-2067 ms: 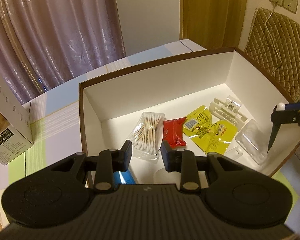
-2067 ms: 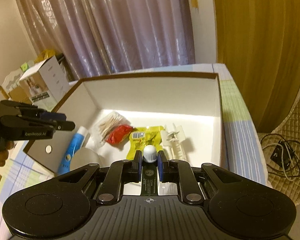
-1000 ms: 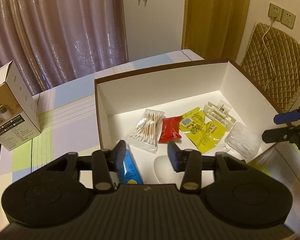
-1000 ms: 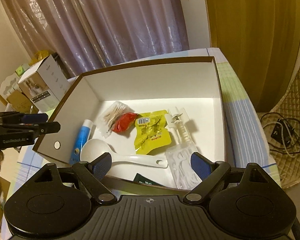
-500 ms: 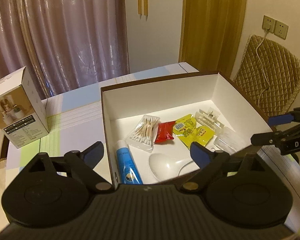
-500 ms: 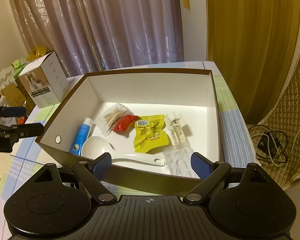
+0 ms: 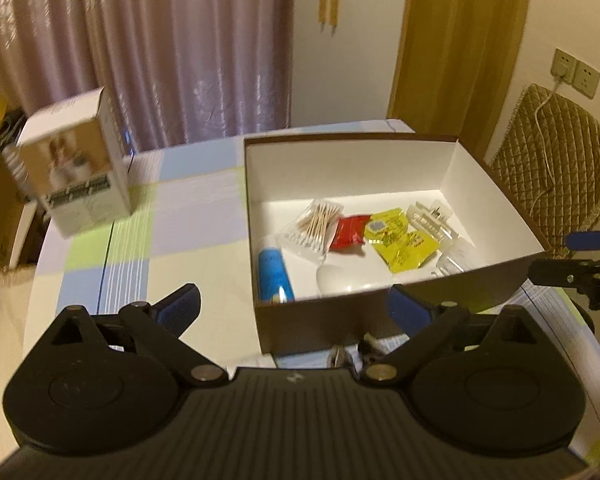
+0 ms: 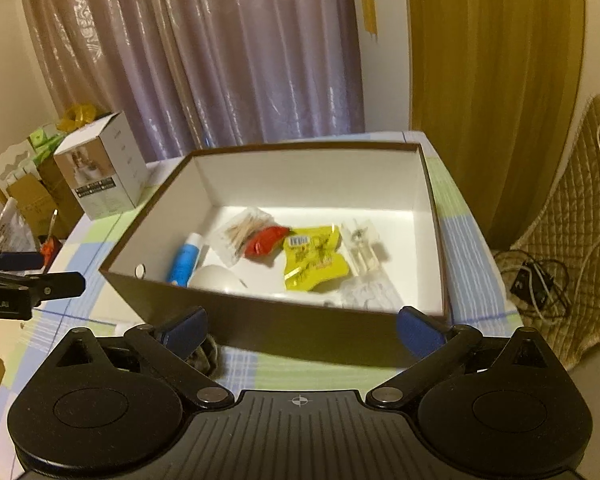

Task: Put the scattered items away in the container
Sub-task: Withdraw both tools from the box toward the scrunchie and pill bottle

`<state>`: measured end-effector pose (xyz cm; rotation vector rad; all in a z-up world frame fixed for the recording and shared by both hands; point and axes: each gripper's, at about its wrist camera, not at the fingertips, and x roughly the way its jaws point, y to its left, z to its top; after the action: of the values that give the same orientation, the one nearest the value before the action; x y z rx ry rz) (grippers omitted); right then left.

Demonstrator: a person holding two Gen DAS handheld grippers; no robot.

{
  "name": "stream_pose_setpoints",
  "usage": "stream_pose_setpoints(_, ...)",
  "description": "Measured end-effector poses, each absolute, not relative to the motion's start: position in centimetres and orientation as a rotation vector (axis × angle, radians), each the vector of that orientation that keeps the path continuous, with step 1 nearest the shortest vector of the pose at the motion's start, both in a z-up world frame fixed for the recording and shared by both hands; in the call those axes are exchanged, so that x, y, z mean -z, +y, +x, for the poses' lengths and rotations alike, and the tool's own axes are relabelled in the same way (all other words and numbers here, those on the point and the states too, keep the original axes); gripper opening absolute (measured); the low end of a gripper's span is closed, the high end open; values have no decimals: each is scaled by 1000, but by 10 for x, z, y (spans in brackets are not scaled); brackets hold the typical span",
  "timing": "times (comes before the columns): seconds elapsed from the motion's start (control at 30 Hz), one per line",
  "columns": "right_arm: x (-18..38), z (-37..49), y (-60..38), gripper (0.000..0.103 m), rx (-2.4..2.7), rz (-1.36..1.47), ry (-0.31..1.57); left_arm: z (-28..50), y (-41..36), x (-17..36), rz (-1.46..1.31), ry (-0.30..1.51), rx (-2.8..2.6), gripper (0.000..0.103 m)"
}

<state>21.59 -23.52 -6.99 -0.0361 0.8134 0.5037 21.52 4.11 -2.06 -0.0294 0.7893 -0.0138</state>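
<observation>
Product carton (image 7: pixel 78 172) beside purple curtains (image 7: pixel 160 48)

The box wall (image 7: pixel 324 316) hides the white spoon's (image 7: pixel 334 278) handle (bowl shows).

Black ribbed gripper (image 7: pixel 294 306) bodies, blue pads (image 8: pixel 414 330), silver screws, perhaps white lettering.

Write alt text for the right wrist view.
An open brown box with white inside holds a blue tube, cotton swabs, a red packet, a yellow packet and a white spoon. The right gripper hangs open and empty before it, over a checked tablecloth.
</observation>
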Motion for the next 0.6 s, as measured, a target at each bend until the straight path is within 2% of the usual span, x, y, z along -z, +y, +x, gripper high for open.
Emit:
stream_pose_setpoints(0.17,91,197,-238,103,-507,2,866,193,47,36,-72,839,-14,98)
stream_pose_setpoints(0.4,134,176,-238,103,-494,10,1035,157,50,75,-60,967,-69,99)
stream_pose_setpoints(0.6,152,157,-235,103,-587,156,1108,135,52,99,-120,1088,-89,99)
